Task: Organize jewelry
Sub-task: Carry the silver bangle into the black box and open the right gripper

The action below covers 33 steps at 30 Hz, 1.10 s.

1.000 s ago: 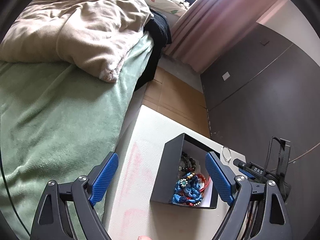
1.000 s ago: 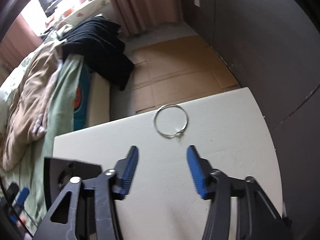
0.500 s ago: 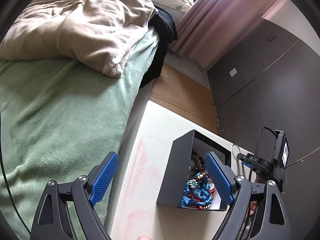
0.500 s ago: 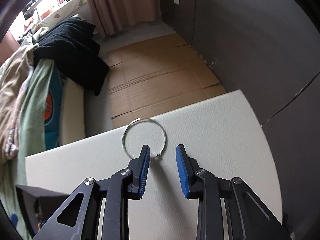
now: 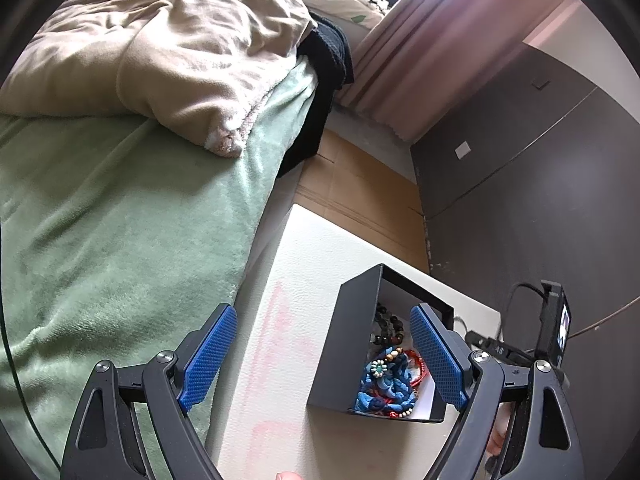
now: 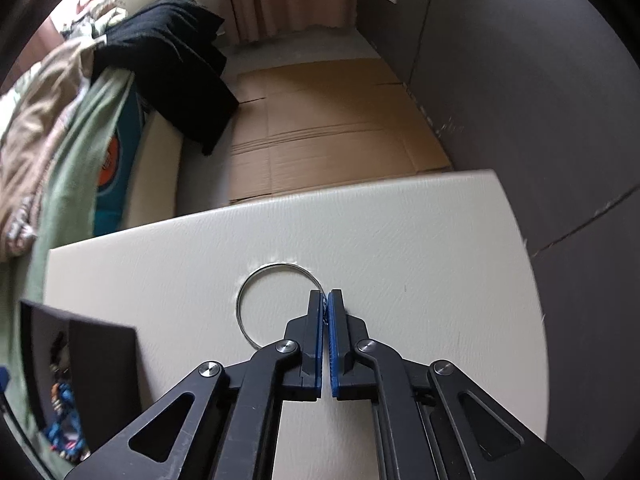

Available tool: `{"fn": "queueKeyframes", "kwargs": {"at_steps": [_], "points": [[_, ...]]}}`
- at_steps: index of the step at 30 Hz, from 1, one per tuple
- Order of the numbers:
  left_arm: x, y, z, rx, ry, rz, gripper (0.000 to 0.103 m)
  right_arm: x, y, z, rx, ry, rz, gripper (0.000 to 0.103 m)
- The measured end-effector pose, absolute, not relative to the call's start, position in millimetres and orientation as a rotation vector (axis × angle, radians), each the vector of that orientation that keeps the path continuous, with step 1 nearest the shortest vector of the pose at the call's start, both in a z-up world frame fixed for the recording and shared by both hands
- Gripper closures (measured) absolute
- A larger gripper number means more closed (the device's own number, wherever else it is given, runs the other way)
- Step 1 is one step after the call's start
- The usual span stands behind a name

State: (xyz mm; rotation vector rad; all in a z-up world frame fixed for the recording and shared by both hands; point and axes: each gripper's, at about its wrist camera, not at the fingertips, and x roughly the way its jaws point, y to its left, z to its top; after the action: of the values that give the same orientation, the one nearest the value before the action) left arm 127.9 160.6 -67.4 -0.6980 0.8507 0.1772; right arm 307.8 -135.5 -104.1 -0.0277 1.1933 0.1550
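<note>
Thin silver wire bangle [image 6: 256,292] at frame centre, pinched by right gripper [image 6: 325,300] jaws; could slip, grip being edge-only. Left gripper [image 5: 324,350] jaws spread around open black jewellery box [image 5: 352,344].

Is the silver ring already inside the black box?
No, the ring lies on the white table, pinched by the right tool, beside the box.
</note>
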Motion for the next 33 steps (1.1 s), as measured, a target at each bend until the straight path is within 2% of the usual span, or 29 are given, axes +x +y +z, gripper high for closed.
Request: {"fn": "queueKeyframes", "kwargs": {"at_steps": [12, 26, 27, 28, 30, 33], "points": [[124, 154, -58, -0.681, 0.836, 0.136, 0.015, 242, -160, -62, 0.285, 1.091, 0.284, 0.1], [117, 161, -55, -0.612, 0.828, 0.185, 0.014, 220, -70, -41, 0.323, 1.024, 0.601, 0.099], [117, 161, -54, -0.612, 0.825, 0.188, 0.014, 221, -66, -41, 0.308, 1.034, 0.602, 0.095], [116, 162, -54, -0.613, 0.822, 0.19, 0.014, 221, -64, -41, 0.286, 1.049, 0.592, 0.073], [114, 160, -51, -0.613, 0.812, 0.19, 0.008, 216, -71, -39, 0.282, 1.026, 0.566, 0.039], [111, 152, -47, -0.582, 0.809, 0.18, 0.005, 212, -89, -36, 0.298, 1.012, 0.547, 0.038]]}}
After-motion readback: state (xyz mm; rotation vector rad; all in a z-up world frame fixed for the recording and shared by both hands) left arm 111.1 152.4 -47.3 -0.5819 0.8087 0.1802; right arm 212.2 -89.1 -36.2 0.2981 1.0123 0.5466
